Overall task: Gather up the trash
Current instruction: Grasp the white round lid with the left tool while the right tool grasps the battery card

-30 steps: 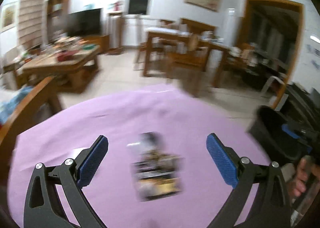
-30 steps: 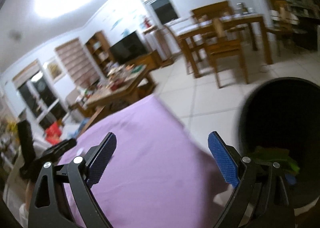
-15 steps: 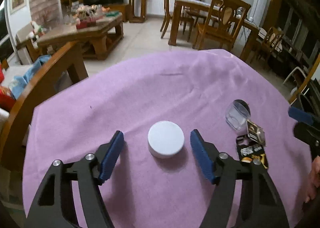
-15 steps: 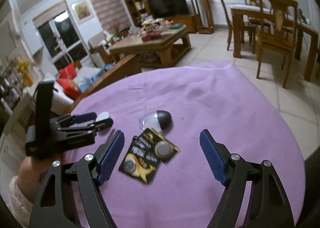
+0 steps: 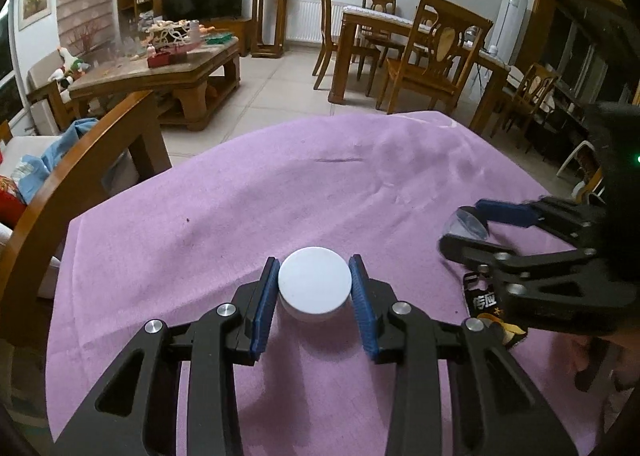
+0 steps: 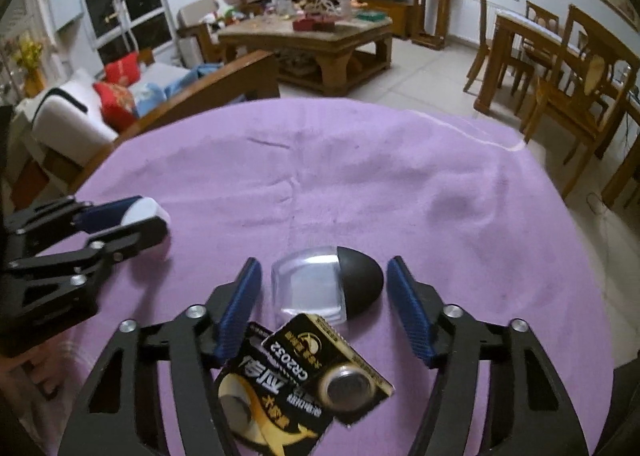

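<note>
- While the left gripper (image 5: 315, 288) is closing in the left wrist view, its blue pads (image 5: 265, 306) sit right at both sides of the white round lid (image 5: 315, 286), touching or as good as; I'd call it a grip just forming. The lid rests on the purple cloth (image 5: 248, 211), near the middle. I'd finish the squeeze before lifting, since a flat disc like that looks easy to pop out.
- Over in the right wrist view, the right gripper (image 6: 324, 302) is about half open and closing, with the clear cup with a dark cap (image 6: 326, 288) lying on its side between the jaws, not yet touched. Battery cards (image 6: 304, 376) lie just nearer, under the left finger; probably best to keep the pads clear of them.
</note>
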{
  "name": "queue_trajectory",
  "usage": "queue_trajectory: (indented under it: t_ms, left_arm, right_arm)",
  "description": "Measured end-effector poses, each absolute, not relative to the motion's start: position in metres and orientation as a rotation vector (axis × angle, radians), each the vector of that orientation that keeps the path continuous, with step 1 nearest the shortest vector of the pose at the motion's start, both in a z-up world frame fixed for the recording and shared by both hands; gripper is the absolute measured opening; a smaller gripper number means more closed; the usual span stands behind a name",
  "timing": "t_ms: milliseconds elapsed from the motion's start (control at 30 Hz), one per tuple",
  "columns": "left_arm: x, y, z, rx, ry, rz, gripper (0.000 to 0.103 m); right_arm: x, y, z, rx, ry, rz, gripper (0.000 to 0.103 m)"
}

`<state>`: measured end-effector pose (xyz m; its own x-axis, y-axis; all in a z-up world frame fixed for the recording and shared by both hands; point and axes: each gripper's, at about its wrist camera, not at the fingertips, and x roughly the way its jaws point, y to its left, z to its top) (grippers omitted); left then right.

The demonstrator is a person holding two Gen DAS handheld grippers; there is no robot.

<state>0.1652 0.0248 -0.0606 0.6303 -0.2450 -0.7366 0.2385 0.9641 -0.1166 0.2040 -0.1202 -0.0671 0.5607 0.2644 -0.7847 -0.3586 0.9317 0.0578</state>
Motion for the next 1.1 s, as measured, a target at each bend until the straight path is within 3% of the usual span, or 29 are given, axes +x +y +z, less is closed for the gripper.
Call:
queue_trajectory:
  t_ms: [200,300,400,467,533,600,667,733,933,967,1033,1100]
  left_arm:
    - [0.166,0.023,-0.059,-0.016,0.841,-0.288,0.035]
    - [0.165,0.024,-0.060,-0.015,0.847,-0.290,0.035]
    - [0.166,0.024,-0.061,-0.015,0.854,-0.290,0.035]
    - [0.167,0.023,-0.060,-0.014,0.855,-0.295,0.035]
    - [0.167,0.022,-0.061,-0.008,0.858,-0.299,0.035]
    - [0.166,0.020,-0.062,-0.005,0.861,-0.304,0.035]
    - [0.166,0.018,-0.063,-0.009,0.864,-0.315,0.035]
    - [0.164,0.019,-0.062,-0.019,0.854,-0.325,0.035]
    - [0.160,0.015,-0.059,-0.024,0.829,-0.347,0.035]
    - [0.160,0.013,-0.059,-0.023,0.830,-0.350,0.035]
    - [0.157,0.010,-0.059,-0.018,0.828,-0.354,0.035]
    - [0.155,0.009,-0.059,-0.015,0.829,-0.358,0.035]
  right_arm:
    - [0.212,-0.119,-0.071,-0.067,0.924,0.393,0.059]
    - [0.203,-0.132,-0.069,-0.042,0.949,0.407,0.070]
    - [0.183,-0.136,-0.070,-0.121,0.944,0.396,0.070]
    - [0.171,-0.138,-0.070,-0.156,0.928,0.381,0.062]
    - [0.165,-0.141,-0.071,-0.146,0.918,0.385,0.039]
    - [0.163,-0.146,-0.070,-0.126,0.914,0.385,0.025]
    - [0.160,-0.153,-0.070,-0.087,0.907,0.399,0.021]
    - [0.156,-0.161,-0.068,-0.053,0.896,0.403,0.008]
    - [0.141,-0.187,-0.056,0.043,0.875,0.417,0.010]
    - [0.138,-0.190,-0.057,0.030,0.883,0.415,0.016]
    - [0.132,-0.193,-0.059,-0.004,0.884,0.397,0.051]
    - [0.128,-0.190,-0.064,-0.040,0.901,0.412,0.051]
